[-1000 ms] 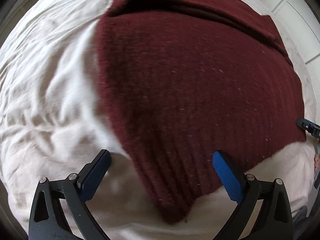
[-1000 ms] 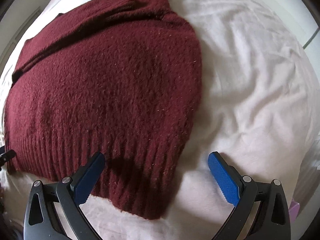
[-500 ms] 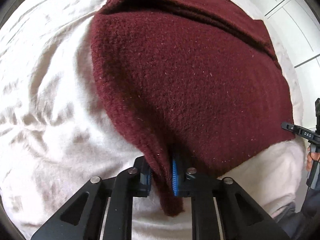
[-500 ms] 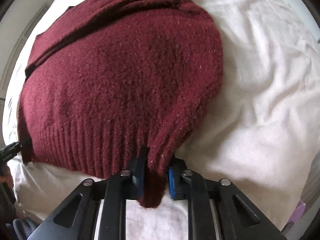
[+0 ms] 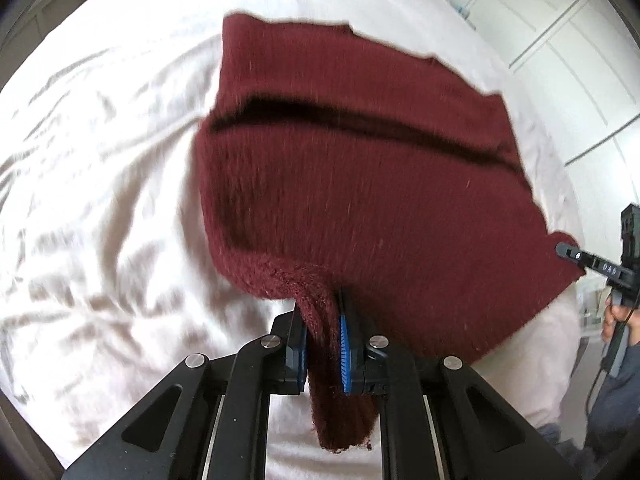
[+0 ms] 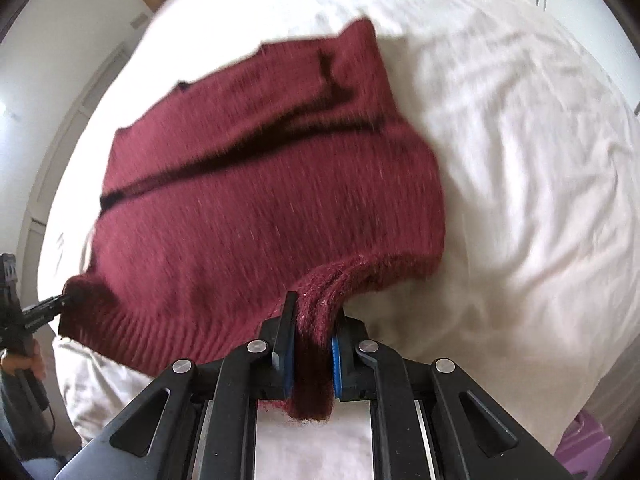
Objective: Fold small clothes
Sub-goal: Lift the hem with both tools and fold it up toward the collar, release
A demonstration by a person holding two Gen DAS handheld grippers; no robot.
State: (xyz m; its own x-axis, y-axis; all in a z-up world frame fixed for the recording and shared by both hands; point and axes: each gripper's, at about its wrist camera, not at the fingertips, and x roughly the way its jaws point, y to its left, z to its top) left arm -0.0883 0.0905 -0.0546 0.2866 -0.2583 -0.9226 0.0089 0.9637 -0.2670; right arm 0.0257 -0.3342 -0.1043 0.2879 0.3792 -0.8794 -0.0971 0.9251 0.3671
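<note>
My left gripper and right gripper are each clamped nearly closed on a corner of the ribbed hem of the maroon knit sweater, whose near edge hangs raised above the rumpled white bedsheet.

right gripper: clamped on hem corner of maroon sweater
sweater: lifted off white bedsheet
left gripper: at the other corner
</note>
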